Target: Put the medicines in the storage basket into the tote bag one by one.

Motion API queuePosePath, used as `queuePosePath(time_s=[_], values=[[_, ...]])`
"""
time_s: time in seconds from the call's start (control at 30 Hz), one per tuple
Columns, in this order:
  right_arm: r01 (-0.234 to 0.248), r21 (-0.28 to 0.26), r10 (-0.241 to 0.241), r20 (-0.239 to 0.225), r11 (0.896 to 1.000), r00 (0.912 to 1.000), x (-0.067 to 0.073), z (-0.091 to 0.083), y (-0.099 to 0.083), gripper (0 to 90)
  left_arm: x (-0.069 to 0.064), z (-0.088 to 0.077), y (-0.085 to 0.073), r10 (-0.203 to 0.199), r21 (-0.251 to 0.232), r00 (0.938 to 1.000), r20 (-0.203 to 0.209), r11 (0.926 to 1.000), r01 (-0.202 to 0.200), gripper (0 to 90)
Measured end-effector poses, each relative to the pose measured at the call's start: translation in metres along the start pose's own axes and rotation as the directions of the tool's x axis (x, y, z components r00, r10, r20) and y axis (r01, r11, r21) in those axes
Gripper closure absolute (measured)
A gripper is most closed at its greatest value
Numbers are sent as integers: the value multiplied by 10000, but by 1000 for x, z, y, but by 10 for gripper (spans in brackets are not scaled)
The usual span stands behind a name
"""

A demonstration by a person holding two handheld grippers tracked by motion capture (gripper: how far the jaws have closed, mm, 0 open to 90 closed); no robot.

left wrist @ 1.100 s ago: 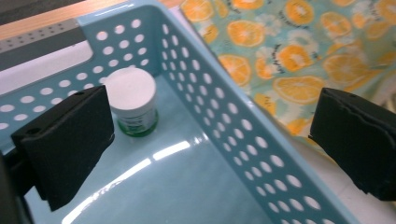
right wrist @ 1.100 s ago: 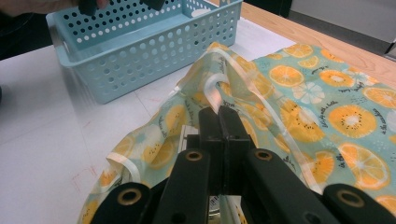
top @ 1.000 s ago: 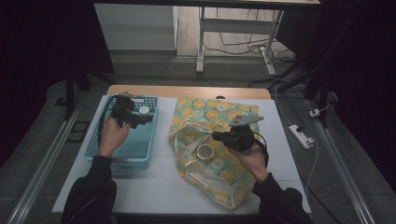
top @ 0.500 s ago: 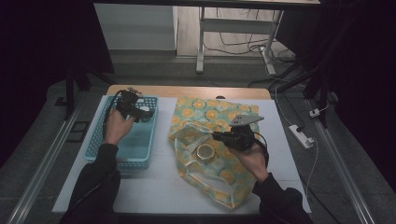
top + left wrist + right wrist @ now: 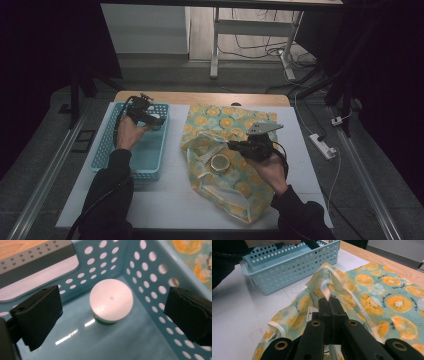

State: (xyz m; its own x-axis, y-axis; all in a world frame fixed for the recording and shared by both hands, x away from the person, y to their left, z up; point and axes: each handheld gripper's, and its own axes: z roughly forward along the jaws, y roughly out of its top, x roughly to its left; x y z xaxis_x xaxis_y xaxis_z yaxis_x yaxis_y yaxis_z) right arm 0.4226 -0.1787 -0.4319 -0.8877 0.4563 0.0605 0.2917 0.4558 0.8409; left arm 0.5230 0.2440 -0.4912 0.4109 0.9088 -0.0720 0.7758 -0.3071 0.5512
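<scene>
We note the left claw [image 5: 111, 315] has moved to the far end of the blue basket [image 5: 107, 150], jaws released above the white-lidded jar [image 5: 111, 301] standing there; right claw [image 5: 329, 306] stays clenched on the citrus-print bag's [image 5: 225, 120] rim

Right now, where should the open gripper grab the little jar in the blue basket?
Probably from above, jaws down either side of the white lid. The jar stands upright in the basket corner, walls close behind, so its round top is the freest part for the left gripper.
</scene>
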Motion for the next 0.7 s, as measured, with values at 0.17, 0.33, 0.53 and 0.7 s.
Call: queuePosePath(time_s=[0.17, 0.33, 0.53, 0.7], values=[[22, 19, -22, -16, 10000, 10000, 1, 1, 0, 893, 0, 5, 0, 17, 331, 9998, -174, 9995, -11, 187], [24, 25, -24, -20, 10000, 10000, 1, 1, 0, 894, 0, 5, 1, 10, 446, 9998, -209, 9990, -1, 296], [29, -26, -29, 4, 10000, 10000, 0, 0, 0, 893, 1, 5, 2, -155, 487, 9999, -58, 9987, 158, 435], [24, -40, -24, 15, 10000, 10000, 0, 0, 1, 893, -2, 5, 3, -152, 579, 9998, -122, 9982, 159, 501]])
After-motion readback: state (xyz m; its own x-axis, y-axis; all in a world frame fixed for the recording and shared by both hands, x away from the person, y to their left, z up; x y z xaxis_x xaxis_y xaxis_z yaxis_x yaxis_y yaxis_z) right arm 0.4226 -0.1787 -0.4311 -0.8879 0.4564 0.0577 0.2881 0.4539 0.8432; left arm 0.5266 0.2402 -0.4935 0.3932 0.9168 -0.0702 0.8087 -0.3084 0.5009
